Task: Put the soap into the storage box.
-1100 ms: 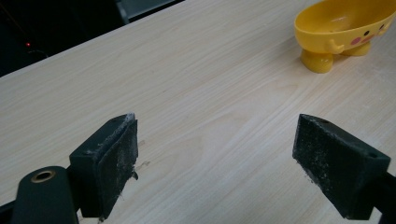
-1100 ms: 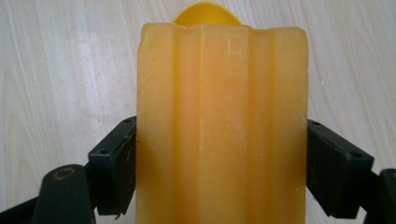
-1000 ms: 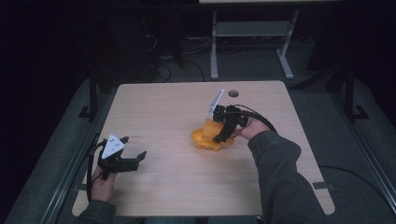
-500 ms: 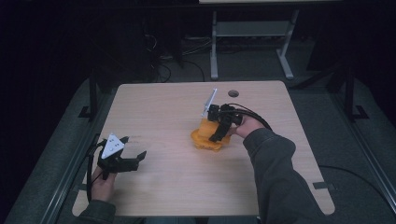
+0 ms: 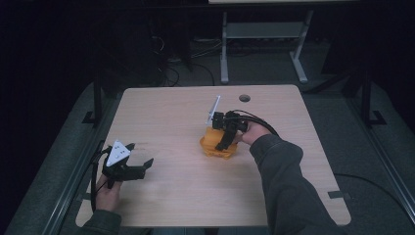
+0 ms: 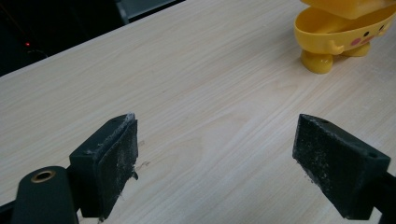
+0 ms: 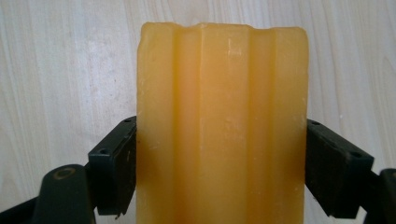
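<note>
Right gripper [image 5: 226, 143] has edged slightly leftward over the yellow duck-shaped dish [image 6: 343, 35], fingers pinching an orange ridged block [image 7: 222, 126]. Left gripper [image 5: 128, 169] rests on the counter [image 5: 171, 112], fingers spread.

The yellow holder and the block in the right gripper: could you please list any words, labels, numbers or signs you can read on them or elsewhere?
There is no readable text.
Yellow holder: a painted face with dots and pink cheeks, no letters.
Yellow-orange block between the right gripper's jaws: plain ridged surface, no marking.
Grey plate on the left gripper: small dark marks, too small to read.
</note>
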The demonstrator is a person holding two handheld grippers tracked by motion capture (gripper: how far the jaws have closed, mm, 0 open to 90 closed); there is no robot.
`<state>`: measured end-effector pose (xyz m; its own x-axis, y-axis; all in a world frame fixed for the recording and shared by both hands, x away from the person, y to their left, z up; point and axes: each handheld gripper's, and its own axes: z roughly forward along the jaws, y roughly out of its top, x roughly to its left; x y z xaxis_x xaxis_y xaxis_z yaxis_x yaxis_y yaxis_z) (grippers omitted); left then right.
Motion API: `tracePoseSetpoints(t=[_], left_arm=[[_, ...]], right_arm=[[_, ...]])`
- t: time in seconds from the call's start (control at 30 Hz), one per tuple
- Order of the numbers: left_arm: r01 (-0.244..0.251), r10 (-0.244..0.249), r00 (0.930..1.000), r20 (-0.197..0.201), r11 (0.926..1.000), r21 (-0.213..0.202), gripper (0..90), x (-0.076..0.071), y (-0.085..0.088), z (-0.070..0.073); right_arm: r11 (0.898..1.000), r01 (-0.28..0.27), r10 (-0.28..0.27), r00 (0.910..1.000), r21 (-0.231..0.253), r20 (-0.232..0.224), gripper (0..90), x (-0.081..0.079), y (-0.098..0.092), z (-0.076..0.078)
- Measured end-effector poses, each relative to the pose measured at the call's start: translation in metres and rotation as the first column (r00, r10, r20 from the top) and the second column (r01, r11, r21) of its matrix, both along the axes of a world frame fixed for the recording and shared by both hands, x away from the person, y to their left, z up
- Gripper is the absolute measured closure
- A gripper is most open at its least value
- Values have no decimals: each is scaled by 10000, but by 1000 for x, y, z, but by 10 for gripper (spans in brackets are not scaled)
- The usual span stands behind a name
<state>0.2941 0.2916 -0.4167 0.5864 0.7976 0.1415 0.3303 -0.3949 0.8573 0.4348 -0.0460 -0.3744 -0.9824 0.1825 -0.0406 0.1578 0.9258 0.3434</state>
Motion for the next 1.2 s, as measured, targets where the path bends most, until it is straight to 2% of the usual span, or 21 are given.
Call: tracePoseSetpoints(t=[0.2, 0.9, 1.2], left_arm=[[15, -15, 10000, 8, 10000, 8, 134, 0, 0, 0], [20, -20, 10000, -3, 10000, -40, 134, 0, 1, 1], [9, -9, 10000, 11, 10000, -66, 134, 0, 1, 1]], right_arm=[[10000, -66, 66, 10000, 59, -17, 206, 1, 4, 0], [9996, -132, 131, 9999, -252, -42, 205, 3, 13, -10], [9999, -23, 22, 10000, -123, -69, 203, 4, 12, -10]])
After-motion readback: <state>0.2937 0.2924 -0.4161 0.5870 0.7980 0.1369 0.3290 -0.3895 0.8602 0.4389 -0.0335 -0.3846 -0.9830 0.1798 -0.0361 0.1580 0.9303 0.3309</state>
